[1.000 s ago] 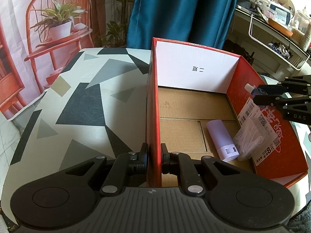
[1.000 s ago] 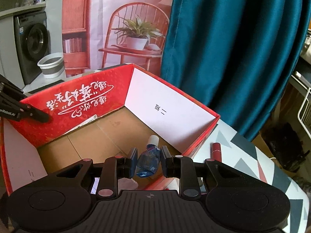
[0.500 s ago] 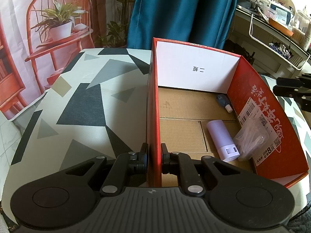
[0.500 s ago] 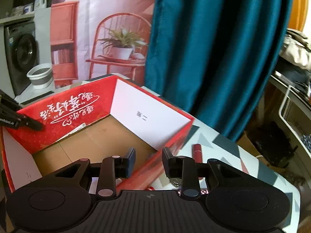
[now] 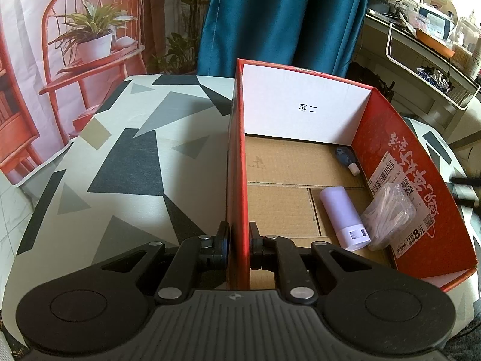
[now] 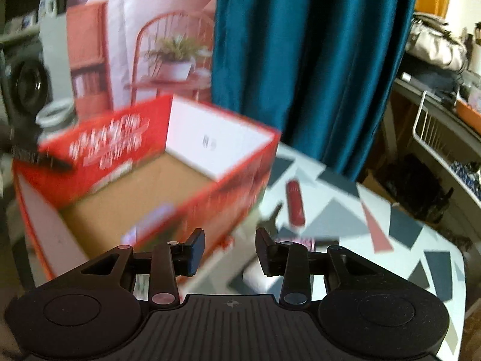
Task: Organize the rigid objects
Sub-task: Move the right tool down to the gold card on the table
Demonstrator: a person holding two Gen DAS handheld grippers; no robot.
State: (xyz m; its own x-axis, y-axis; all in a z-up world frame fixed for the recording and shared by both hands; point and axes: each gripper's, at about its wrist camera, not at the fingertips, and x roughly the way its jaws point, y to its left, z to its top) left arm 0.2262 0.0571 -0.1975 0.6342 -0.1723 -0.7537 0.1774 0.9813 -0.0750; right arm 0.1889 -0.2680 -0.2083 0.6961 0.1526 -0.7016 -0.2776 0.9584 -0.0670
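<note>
A table (image 5: 126,162) w/ a grey, black & white geometric cover is sitting in front of a teal curtain (image 5: 279,15), and a red cardboard box (image 5: 421,186) is standing open on it. The left gripper (image 5: 239,240) is clamping the box's near side wall, one finger outside, one inside. Lying on the brown box floor: a small blue bottle (image 5: 345,155) w/ a white cap in the far corner by the red wall, a lavender tube (image 5: 342,216) nearer the middle, and a clear plastic packet (image 5: 387,210) touching the tube & leaning on the labelled wall.

The right gripper (image 6: 230,249) is hanging outside the box, over the table just beside its corner; its jaws have just been opening & are standing apart w/ nothing between them. That view is blurring badly. A red tube (image 6: 295,207) is lying on the table beyond the right finger, apart from the box. Smaller items near it are too smeared to tell.
</note>
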